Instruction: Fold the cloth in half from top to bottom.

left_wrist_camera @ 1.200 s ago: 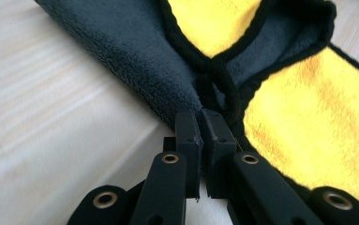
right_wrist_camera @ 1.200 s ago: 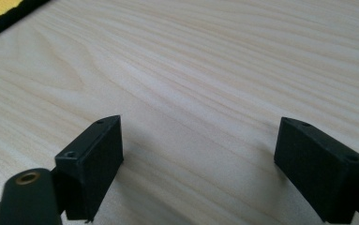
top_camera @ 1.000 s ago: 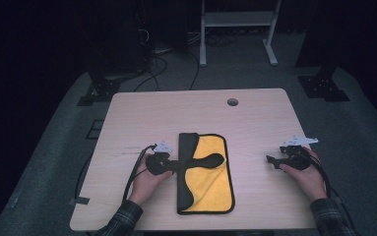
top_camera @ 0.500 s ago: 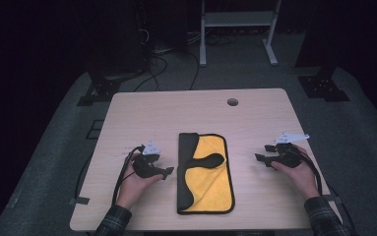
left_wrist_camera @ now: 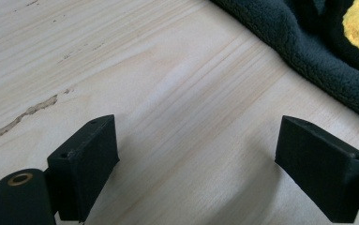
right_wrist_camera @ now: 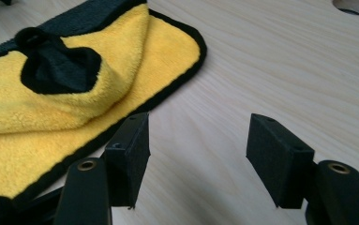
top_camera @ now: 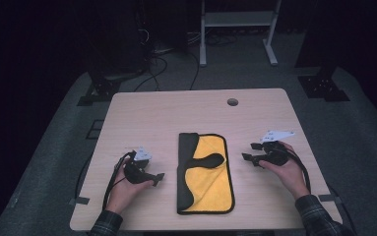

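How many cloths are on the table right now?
1. The cloth, yellow with black edging and folded, lies mid-table between the left gripper and right gripper; neither touches it.

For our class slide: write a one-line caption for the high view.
Open grippers, left and right, flank a folded yellow-and-black cloth.

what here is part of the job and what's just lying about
Part of the job:
- yellow and black cloth, folded, in the middle of the table
- left gripper, open, on bare wood left of the cloth
- right gripper, open, just right of the cloth

Lying about:
- round hole in the tabletop
- cables on the floor
- white stand behind the table
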A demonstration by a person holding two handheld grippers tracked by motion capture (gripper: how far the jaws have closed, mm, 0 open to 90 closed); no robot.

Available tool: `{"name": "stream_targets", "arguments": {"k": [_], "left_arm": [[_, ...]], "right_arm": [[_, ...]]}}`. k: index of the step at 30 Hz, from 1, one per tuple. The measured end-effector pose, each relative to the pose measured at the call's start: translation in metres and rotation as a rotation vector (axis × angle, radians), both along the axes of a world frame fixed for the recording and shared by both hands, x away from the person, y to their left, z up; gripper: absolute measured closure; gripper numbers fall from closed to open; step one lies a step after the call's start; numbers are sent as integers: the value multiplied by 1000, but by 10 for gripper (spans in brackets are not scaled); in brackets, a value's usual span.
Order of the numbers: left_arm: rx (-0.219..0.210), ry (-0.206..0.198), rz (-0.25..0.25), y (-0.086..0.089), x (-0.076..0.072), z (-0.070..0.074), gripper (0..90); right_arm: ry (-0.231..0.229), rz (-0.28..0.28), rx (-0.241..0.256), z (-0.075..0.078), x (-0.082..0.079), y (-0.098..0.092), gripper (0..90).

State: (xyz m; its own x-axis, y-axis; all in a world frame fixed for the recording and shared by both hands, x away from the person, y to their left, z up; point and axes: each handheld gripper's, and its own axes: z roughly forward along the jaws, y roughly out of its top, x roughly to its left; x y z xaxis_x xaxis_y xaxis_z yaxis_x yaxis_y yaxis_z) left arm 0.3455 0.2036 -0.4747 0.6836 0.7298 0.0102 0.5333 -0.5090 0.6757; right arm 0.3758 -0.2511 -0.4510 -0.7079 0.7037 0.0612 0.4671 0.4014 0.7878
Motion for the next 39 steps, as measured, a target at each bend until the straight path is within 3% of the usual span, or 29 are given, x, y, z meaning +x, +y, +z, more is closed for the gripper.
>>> {"name": "stream_targets", "arguments": {"k": [7,14,16,22,39], "left_arm": [[-34,-46,-12,3,-1,-9,11],[-32,-43,-15,2,0,-9,0],[-32,-43,-15,2,0,-9,0],[-33,-40,-18,2,0,-9,0],[-36,-41,-20,2,0,-9,0]], "right_arm": [[-11,54,-3,4,2,19,389],[-11,98,19,8,4,37,397],[-13,119,1,9,6,43,396],[-21,150,19,13,10,61,401],[-30,242,3,17,22,111,399]]}}
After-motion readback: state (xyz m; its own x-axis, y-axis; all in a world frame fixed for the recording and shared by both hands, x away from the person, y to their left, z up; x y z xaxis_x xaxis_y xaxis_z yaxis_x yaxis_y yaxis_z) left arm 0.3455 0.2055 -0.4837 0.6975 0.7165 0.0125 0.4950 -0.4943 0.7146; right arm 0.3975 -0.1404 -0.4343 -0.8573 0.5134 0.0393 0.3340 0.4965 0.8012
